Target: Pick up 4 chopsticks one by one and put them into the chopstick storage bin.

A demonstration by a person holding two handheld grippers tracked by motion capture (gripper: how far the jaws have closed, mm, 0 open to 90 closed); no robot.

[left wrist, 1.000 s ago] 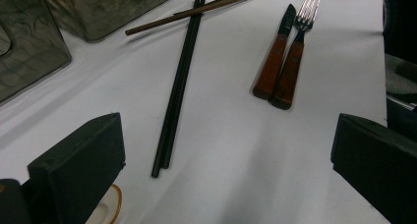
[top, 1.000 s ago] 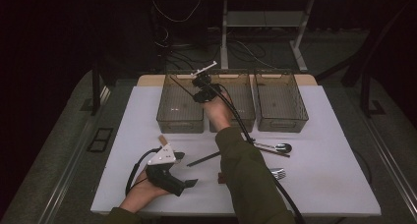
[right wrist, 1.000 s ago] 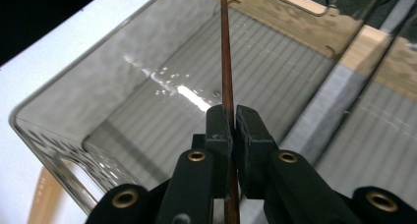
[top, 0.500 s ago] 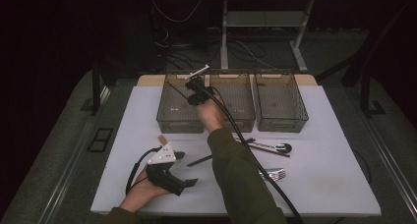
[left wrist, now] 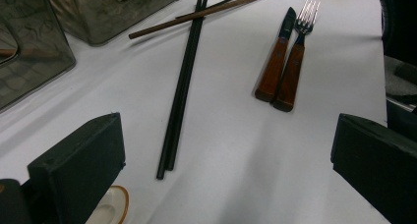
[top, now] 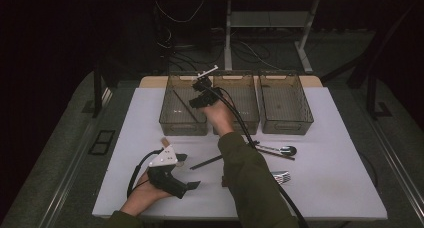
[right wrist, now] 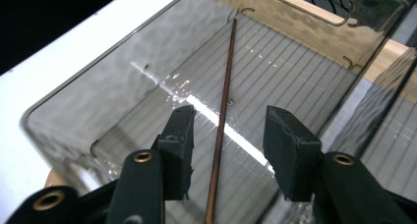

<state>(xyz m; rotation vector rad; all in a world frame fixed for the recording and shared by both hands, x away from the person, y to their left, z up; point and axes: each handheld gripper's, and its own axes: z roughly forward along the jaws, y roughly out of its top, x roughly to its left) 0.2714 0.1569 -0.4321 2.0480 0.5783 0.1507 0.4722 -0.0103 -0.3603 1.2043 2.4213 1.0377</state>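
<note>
Right hand-held gripper (right wrist: 226, 145), jaws just spread, has let the brown chopstick (right wrist: 223, 116) drop into the left bin (top: 172, 123).

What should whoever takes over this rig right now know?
Right gripper: over the left bin, jaws just opened, apart from the brown chopstick now lying in that bin.
Left gripper: open, holding nothing, near the table's front edge.
Done: one brown chopstick binned.
Left on the table: black chopsticks, second brown chopstick, spoon, knife, fork.

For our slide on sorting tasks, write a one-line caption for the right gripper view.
Right gripper, jaws just opened, above a brown chopstick lying in the clear bin.
</note>
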